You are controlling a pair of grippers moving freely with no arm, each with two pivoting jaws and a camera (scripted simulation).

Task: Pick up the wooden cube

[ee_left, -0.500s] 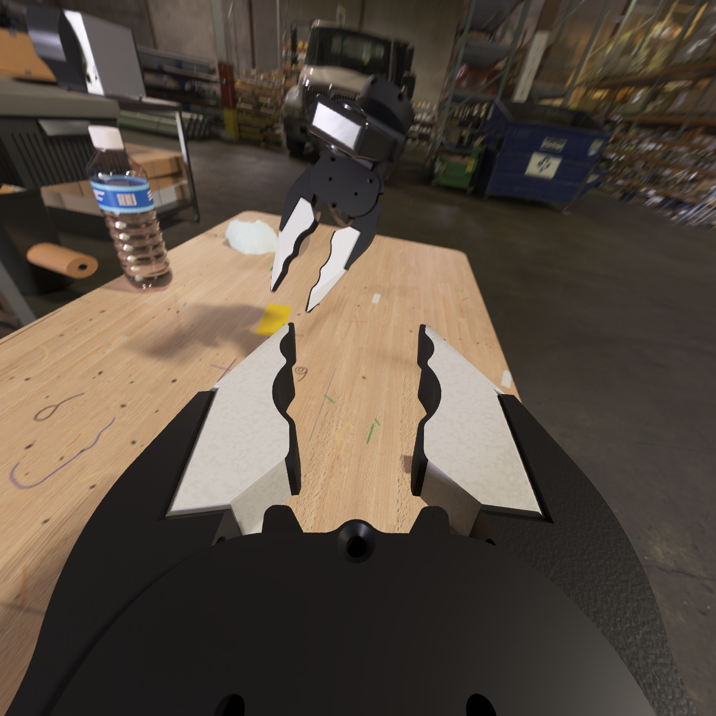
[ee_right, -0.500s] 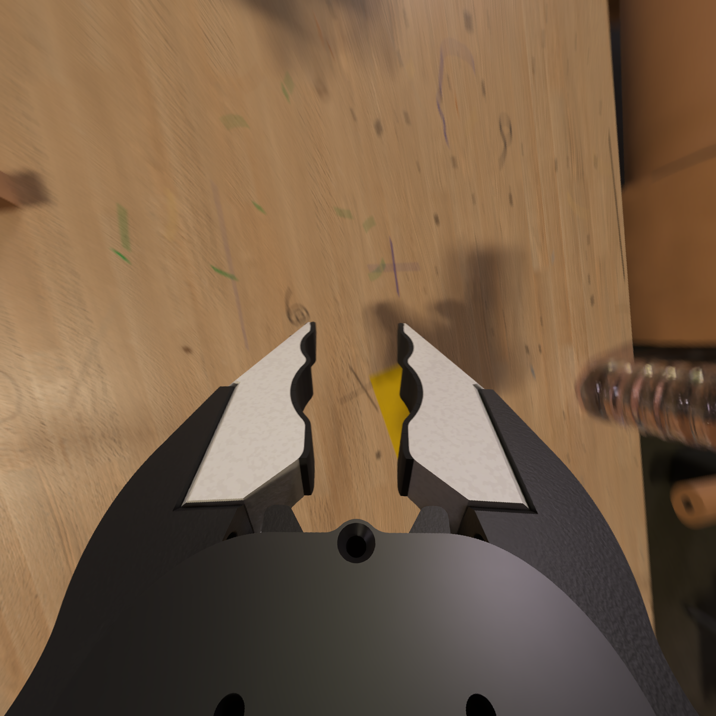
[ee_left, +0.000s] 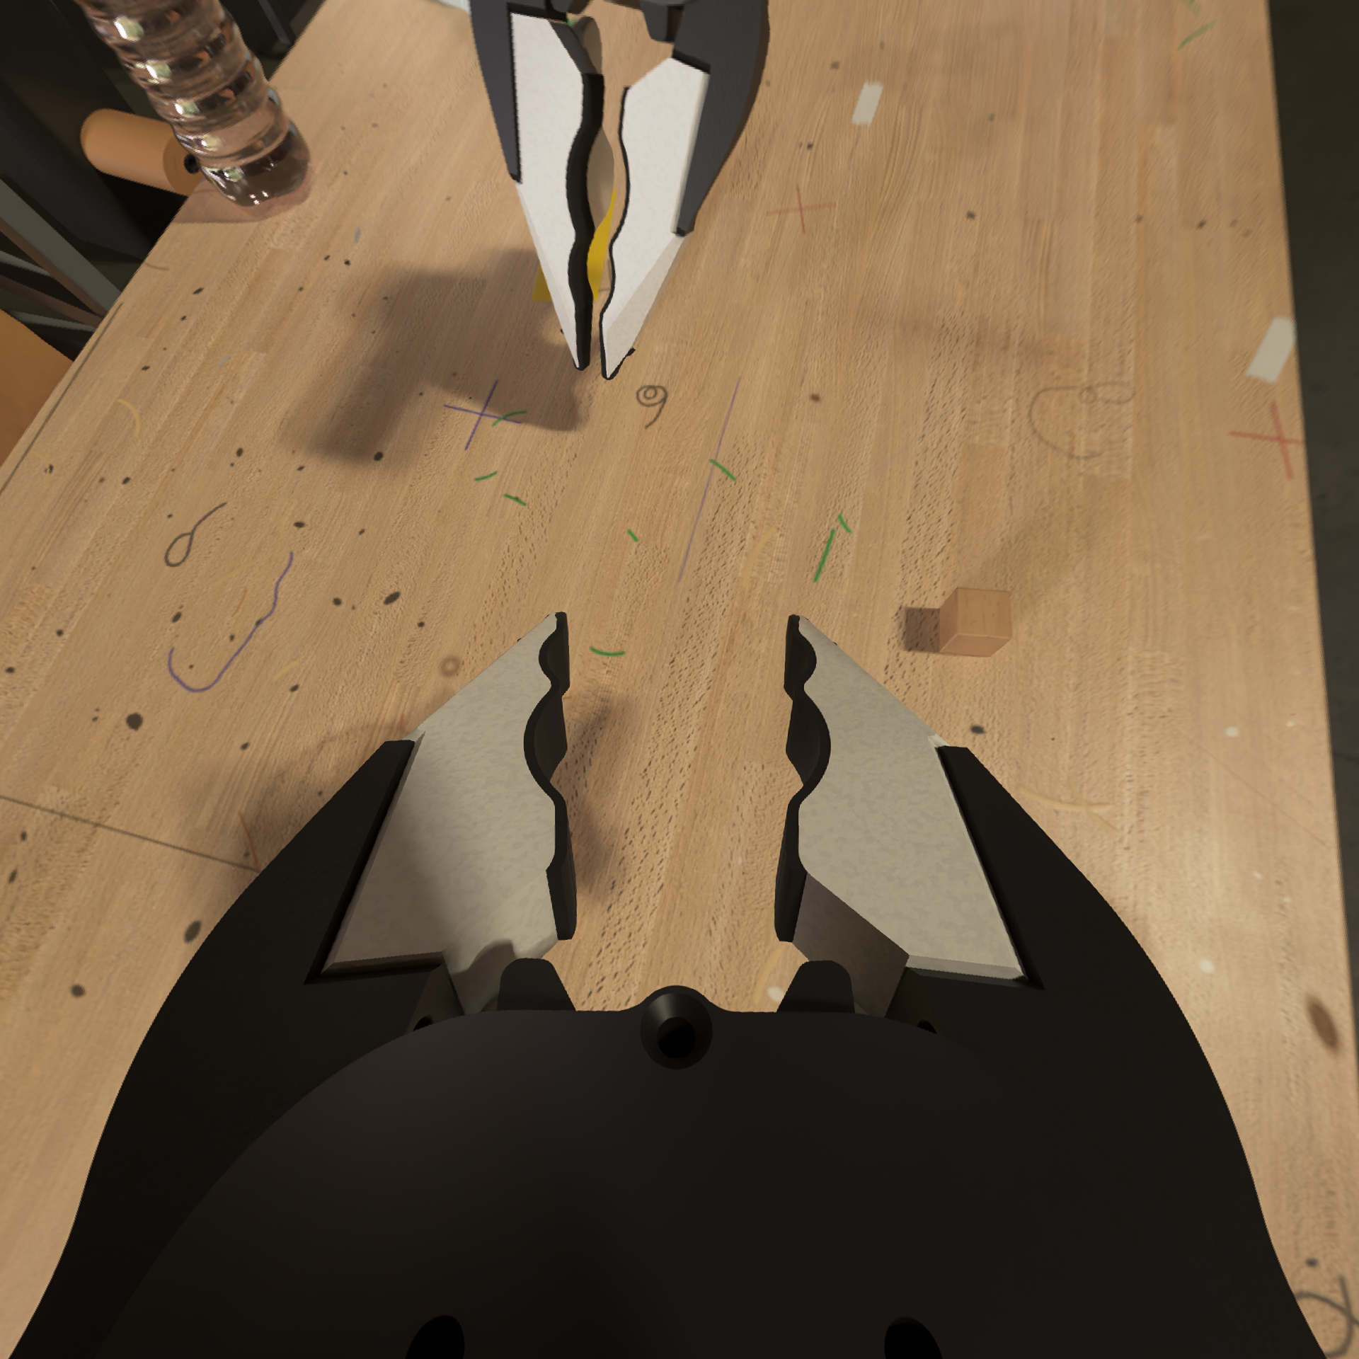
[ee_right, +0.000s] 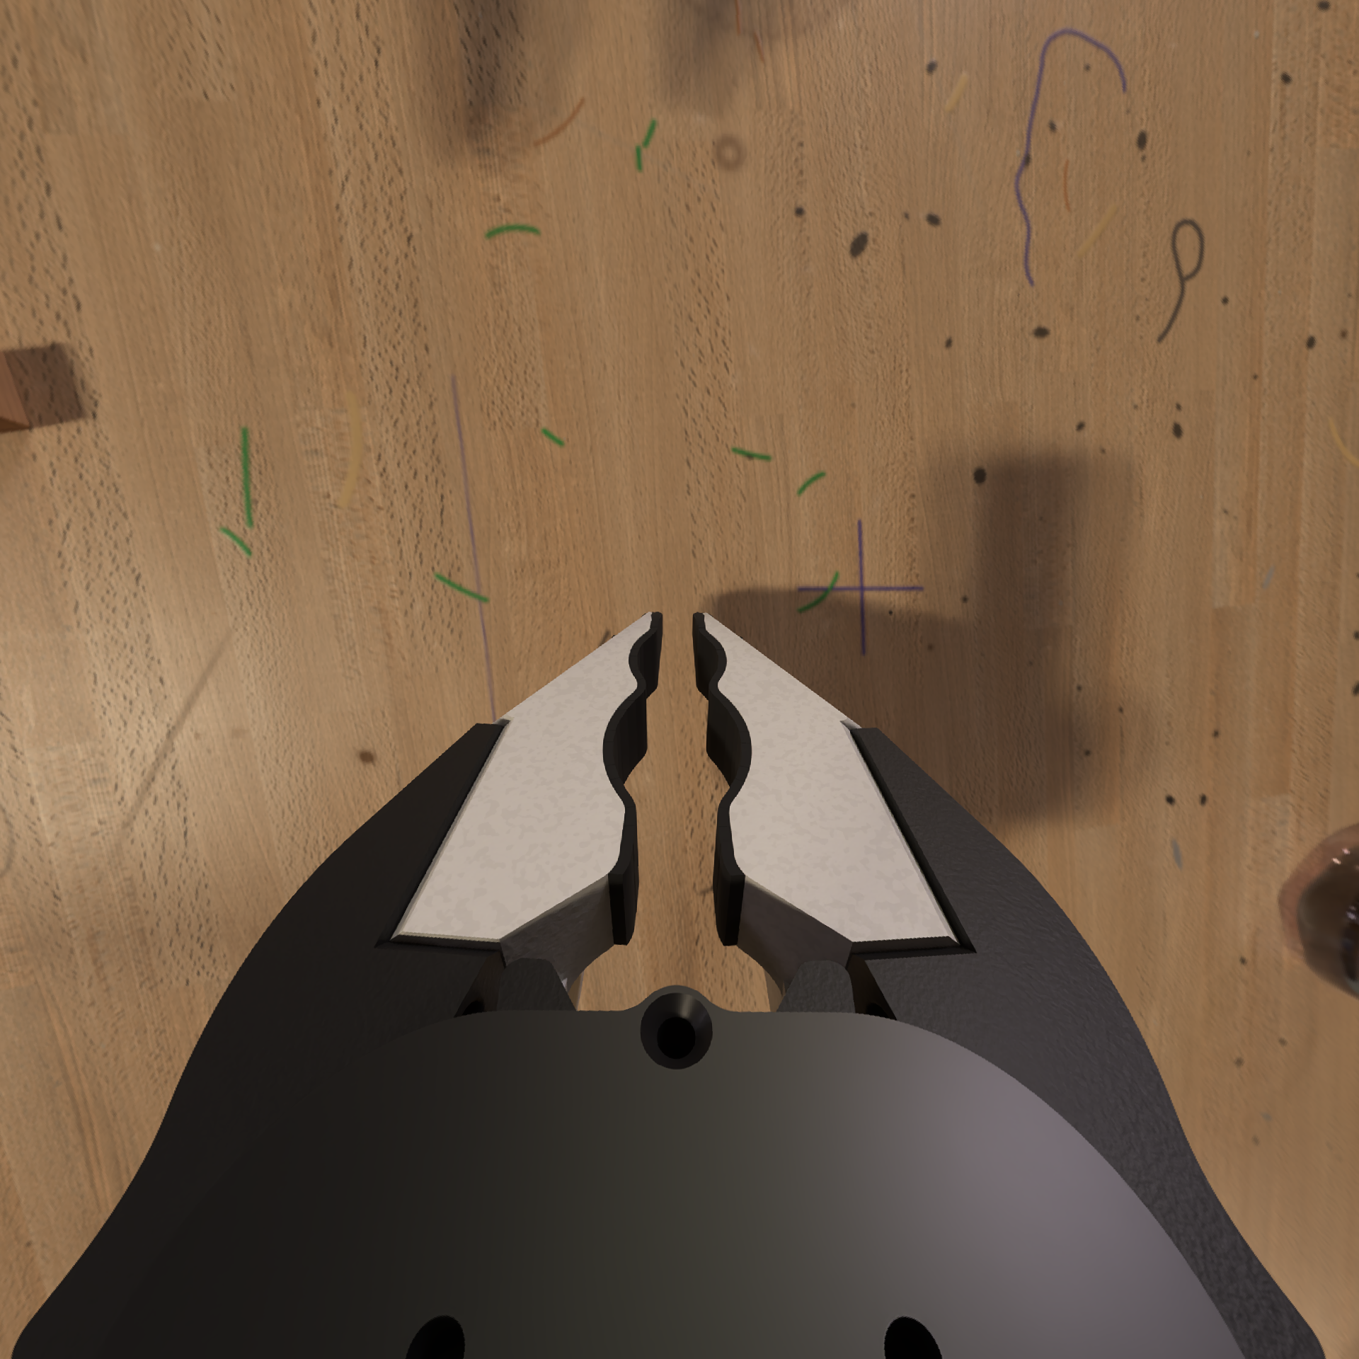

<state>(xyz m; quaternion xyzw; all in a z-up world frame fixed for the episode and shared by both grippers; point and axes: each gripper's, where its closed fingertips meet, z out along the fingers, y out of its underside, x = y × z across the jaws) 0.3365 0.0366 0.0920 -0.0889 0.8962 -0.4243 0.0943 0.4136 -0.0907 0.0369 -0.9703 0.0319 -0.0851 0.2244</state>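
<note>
The wooden cube (ee_left: 974, 631) is small and light brown. It rests on the wooden table (ee_left: 1103, 809), just ahead and to the right of my left gripper (ee_left: 676, 621). The left gripper is open and empty above the table, and the cube lies outside its jaws. My right gripper (ee_right: 676, 618) is shut to a thin gap and holds nothing. It points down at the table and also shows in the left wrist view (ee_left: 596, 368), farther off and to the left of the cube. In the right wrist view the cube (ee_right: 11, 393) is cut by the left edge.
A clear plastic bottle (ee_left: 213, 95) stands near the table's far left edge and shows at the right edge of the right wrist view (ee_right: 1324, 912). A yellow patch (ee_left: 599, 243) lies behind the right gripper. A brown paper roll (ee_left: 125, 147) lies beyond the table edge.
The left wrist view has tilted down onto the table, bringing the cube into sight. The right gripper has closed its jaws and come lower and nearer to the left gripper.
</note>
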